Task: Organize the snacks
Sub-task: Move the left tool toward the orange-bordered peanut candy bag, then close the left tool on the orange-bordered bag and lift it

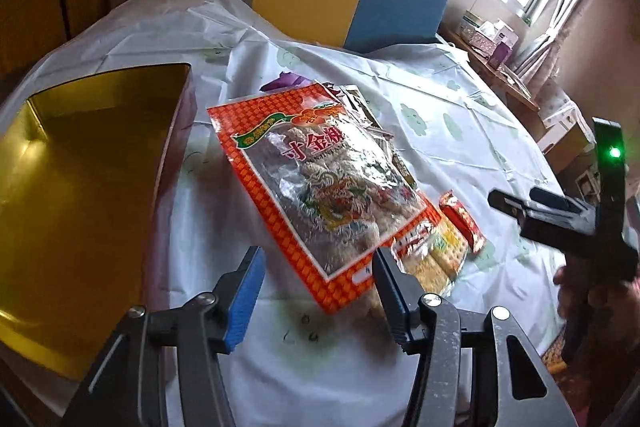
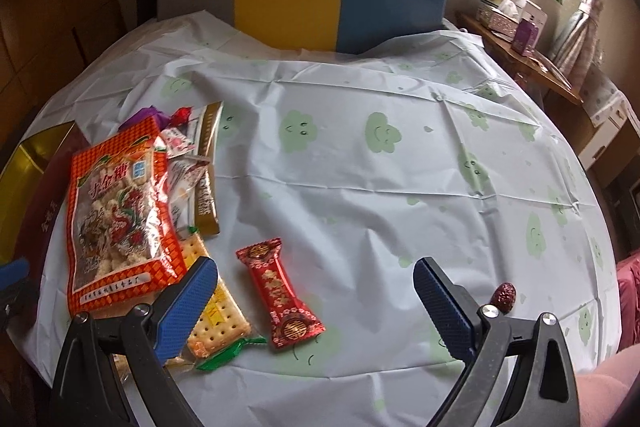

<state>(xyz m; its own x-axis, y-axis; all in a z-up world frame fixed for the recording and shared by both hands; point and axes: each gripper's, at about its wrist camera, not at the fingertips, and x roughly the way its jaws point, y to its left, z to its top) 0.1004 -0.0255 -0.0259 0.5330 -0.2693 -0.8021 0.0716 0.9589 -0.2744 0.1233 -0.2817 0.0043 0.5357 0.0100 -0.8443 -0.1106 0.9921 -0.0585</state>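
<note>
Gold lining shines inside an open tin box [image 1: 86, 163] at the far left of the table, which is covered in a pale plastic cloth [image 2: 360, 167] printed with green smiling clouds. Just right of the box lies a large orange snack bag [image 1: 320, 183], resting on top of smaller packets. The left gripper [image 1: 316, 291] hovers over the bag's near corner, jaws partly apart, the corner between them; the pads do not appear to press on it yet. A cracker packet [image 2: 218, 311] pokes out from under the bag. Right of that, a red wrapped candy [image 2: 280, 297] lies alone on the cloth. The right gripper [image 2: 316, 307] hangs above it, jaws wide and empty, the candy just inside its left finger [image 2: 184, 307]. A dried red date [image 2: 505, 294] sits further right. Likely risks: a pinch on only the bag's slick corner could slip, or lifting the bag could drag the packets beneath it.
</note>
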